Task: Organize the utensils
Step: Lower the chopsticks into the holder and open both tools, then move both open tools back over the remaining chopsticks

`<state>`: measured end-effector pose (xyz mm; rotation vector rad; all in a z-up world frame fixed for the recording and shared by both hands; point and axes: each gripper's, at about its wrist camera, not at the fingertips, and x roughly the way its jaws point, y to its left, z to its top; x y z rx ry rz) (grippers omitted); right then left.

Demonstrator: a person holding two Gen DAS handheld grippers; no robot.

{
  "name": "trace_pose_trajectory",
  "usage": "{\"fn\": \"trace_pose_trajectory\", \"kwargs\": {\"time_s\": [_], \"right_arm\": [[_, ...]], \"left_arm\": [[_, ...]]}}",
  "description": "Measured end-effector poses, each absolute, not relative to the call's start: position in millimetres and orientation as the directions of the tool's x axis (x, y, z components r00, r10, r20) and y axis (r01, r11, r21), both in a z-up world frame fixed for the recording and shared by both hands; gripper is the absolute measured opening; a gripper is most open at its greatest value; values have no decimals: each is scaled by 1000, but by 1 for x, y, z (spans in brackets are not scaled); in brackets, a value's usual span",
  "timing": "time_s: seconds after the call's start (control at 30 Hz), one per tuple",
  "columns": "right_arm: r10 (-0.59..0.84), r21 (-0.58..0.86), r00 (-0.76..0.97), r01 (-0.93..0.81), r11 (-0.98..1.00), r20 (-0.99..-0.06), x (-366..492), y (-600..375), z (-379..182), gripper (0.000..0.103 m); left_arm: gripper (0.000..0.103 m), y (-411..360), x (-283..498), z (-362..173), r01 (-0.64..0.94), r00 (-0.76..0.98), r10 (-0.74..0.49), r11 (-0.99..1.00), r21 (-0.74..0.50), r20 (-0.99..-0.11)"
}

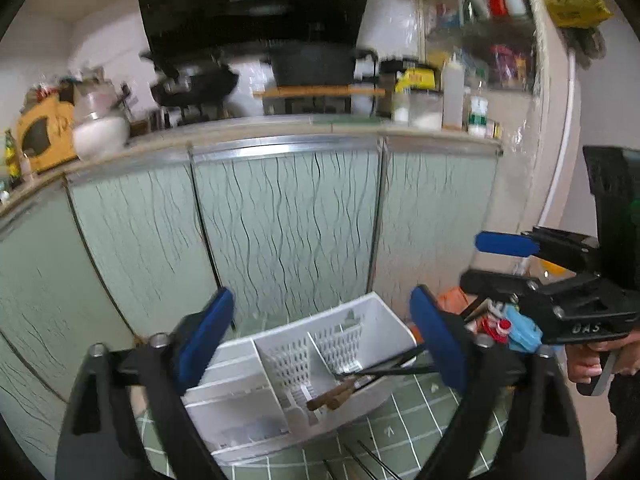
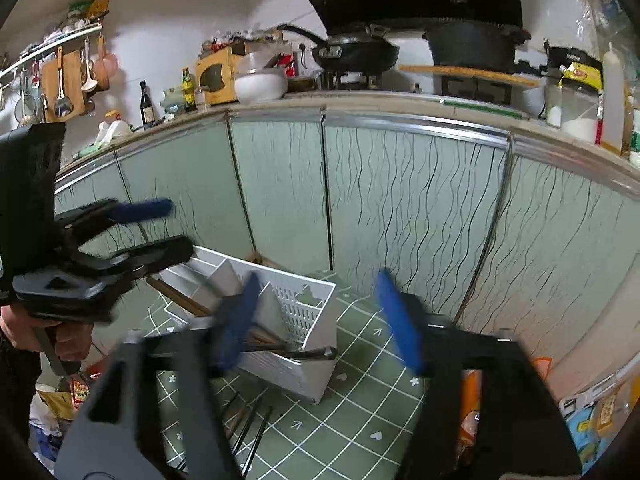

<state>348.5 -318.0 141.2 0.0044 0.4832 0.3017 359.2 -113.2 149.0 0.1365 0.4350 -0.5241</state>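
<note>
A green mat (image 1: 420, 420) ruled in white squares and dotted with small hearts and arrows covers the surface under both grippers; on it, ahead of and below the left gripper (image 1: 320, 332), stands a white utensil caddy (image 1: 280, 380) with solid and perforated compartments, tilted; dark chopsticks (image 1: 384, 368) and a brown-handled utensil (image 1: 332, 398) lie slanted in its right-hand compartment; more chopsticks (image 2: 256, 432) lie loose on the mat nearer than the caddy. The left gripper's blue pads stand wide apart with nothing between them; the right gripper (image 2: 320, 320) is likewise spread wide and empty, the caddy just left of its centre line. Beyond both rises a run of pale green cabinet doors (image 1: 288, 220) with wavy black lines, edged in metal; the bench (image 2: 400, 100) above carries a black wok (image 2: 356, 54), a black pot (image 2: 476, 46) on a wooden board, a white bowl (image 2: 260, 82), bottles and jars; a black range hood (image 1: 256, 0) hangs overhead; ladles hang from a wall rail (image 2: 60, 44) far left of the right gripper.
</note>
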Motion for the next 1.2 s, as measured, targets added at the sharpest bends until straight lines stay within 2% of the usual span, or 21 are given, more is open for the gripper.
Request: {"fn": "trace_pose_trajectory", "kwargs": {"time_s": [0.03, 0.13, 0.57, 1.2], "right_arm": [[280, 70, 848, -279, 958, -449, 345, -320, 142, 81], [260, 58, 863, -261, 964, -434, 336, -323, 144, 95], [230, 34, 870, -240, 970, -436, 292, -324, 150, 95], [232, 32, 873, -243, 970, -428, 217, -312, 124, 95]], "left_arm": [[94, -112, 357, 151, 507, 783, -448, 862, 24, -431], [99, -108, 349, 158, 487, 800, -428, 872, 41, -420], [99, -89, 305, 175, 446, 827, -390, 894, 49, -406], [99, -62, 241, 143, 408, 825, -361, 913, 18, -435]]}}
